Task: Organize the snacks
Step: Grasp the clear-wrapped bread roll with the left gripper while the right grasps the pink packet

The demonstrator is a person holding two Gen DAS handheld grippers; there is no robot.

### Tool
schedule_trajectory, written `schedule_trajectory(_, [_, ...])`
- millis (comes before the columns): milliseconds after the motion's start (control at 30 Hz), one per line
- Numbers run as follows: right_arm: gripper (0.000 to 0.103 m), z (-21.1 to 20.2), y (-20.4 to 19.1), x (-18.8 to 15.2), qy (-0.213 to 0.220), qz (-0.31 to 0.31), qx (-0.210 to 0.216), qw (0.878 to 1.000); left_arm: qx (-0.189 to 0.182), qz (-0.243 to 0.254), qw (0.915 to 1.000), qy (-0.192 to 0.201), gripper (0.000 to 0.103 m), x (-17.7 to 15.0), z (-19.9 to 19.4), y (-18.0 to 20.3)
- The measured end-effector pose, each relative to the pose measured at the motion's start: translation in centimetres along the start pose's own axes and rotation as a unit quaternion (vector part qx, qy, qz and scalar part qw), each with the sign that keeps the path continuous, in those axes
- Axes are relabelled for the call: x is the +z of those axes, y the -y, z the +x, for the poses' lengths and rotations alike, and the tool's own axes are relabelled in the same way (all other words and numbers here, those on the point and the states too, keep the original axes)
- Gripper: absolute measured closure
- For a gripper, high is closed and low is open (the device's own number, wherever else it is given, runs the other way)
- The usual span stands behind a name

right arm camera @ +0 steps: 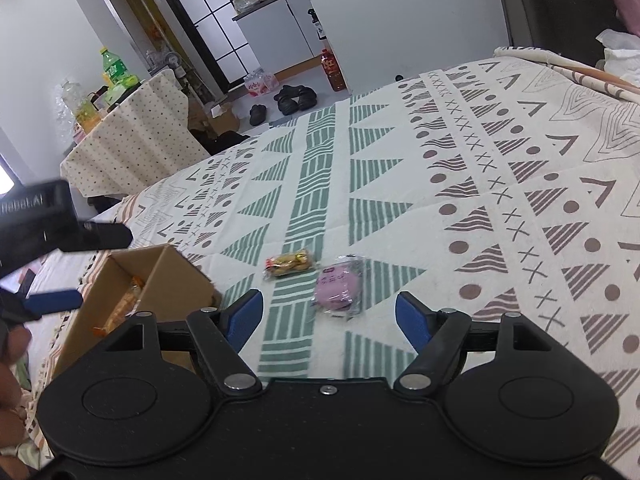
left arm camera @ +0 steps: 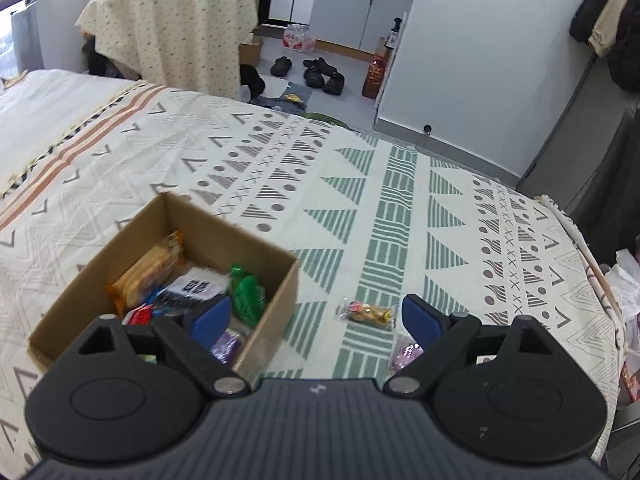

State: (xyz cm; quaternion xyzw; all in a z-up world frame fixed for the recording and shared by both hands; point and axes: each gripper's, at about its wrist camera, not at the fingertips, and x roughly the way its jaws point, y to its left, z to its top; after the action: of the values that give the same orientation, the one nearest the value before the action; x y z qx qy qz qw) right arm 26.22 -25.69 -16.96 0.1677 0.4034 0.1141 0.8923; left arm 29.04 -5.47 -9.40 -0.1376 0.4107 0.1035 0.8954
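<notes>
A cardboard box [left arm camera: 276,292] with several snack packets sits on the patterned bedspread; it also shows in the right wrist view [right arm camera: 172,276]. A yellow snack packet [left arm camera: 370,313] [right arm camera: 290,264] and a pink-purple packet [left arm camera: 406,354] [right arm camera: 338,283] lie on the cloth to the right of the box. My left gripper [left arm camera: 316,316] is open and empty, above the box's right wall. My right gripper [right arm camera: 330,316] is open and empty, just short of the pink packet. The left gripper's fingers [right arm camera: 56,302] show at the left of the right wrist view.
The bed edge [left arm camera: 576,232] runs along the right, with the floor, black shoes [left arm camera: 320,74] and a draped table [left arm camera: 176,28] beyond. White tissue or bags [left arm camera: 628,280] lie off the bed's right side.
</notes>
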Motion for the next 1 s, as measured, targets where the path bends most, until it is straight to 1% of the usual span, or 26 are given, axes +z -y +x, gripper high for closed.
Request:
schedule_trajectory(67, [0.030,0.5,0.5,0.0,-0.002,0.005,0.005,1.000,-0.001,0.002,1.0000,0.003,0.011,0.2,0.5,0.8])
schedule_trajectory(167, [0.030,1.6,1.2,0.0,-0.008,0.013,0.010,1.000,0.009,0.011,0.9996,0.023,0.011,-0.2,1.3,1.7])
schedule_trajectory(267, [0.031,2.6,1.5,-0.1,-0.012,0.017,0.018,1.000,-0.002,0.000,0.9997,0.023,0.011,-1.3,2.7,1.7])
schedule_trajectory(367, [0.038,4.1,1.8,-0.1,-0.021,0.023,0.022,0.999,-0.002,-0.005,0.9999,0.009,0.011,-1.8,4.4,1.7])
schedule_trajectory(433, [0.048,5.2,2.0,-0.2,-0.031,0.031,0.026,0.999,-0.010,-0.008,0.9999,0.006,0.011,-1.7,5.2,1.7])
schedule_trajectory(500, [0.053,6.0,1.9,-0.3,-0.038,0.029,0.026,0.999,-0.009,-0.001,0.9998,0.018,0.011,-1.7,5.6,2.0])
schedule_trajectory(567, [0.054,6.8,2.1,-0.4,-0.043,0.032,0.024,0.998,-0.005,0.029,0.9988,0.039,0.011,-1.9,6.0,3.0])
schedule_trajectory(600, [0.058,7.2,2.3,-0.4,-0.048,0.036,0.026,0.998,-0.006,0.042,0.9980,0.046,0.011,-2.0,6.2,3.4])
schedule_trajectory(633, [0.063,7.6,2.5,-0.3,-0.051,0.039,0.027,0.998,-0.009,0.051,0.9975,0.048,0.011,-2.2,6.5,3.7])
schedule_trajectory(667, [0.065,7.8,2.6,-0.3,-0.049,0.040,0.030,0.998,-0.013,0.055,0.9973,0.046,0.011,-2.4,6.9,4.0])
schedule_trajectory(733, [0.080,7.9,2.9,-0.1,-0.049,0.047,0.038,0.997,-0.018,0.055,0.9977,0.037,0.011,-2.6,7.9,4.1])
schedule_trajectory(800, [0.090,8.0,3.4,-0.2,-0.053,0.057,0.034,0.996,-0.015,0.062,0.9974,0.033,0.011,-2.8,8.9,4.3])
schedule_trajectory(867, [0.091,7.9,3.7,-0.2,-0.055,0.063,0.036,0.996,-0.010,0.069,0.9972,0.026,0.011,-3.0,9.9,4.5])
schedule_trajectory(1000, [0.095,7.3,3.9,0.4,-0.042,0.062,0.025,0.997,-0.004,0.090,0.9953,0.035,0.011,-3.2,10.7,5.7])
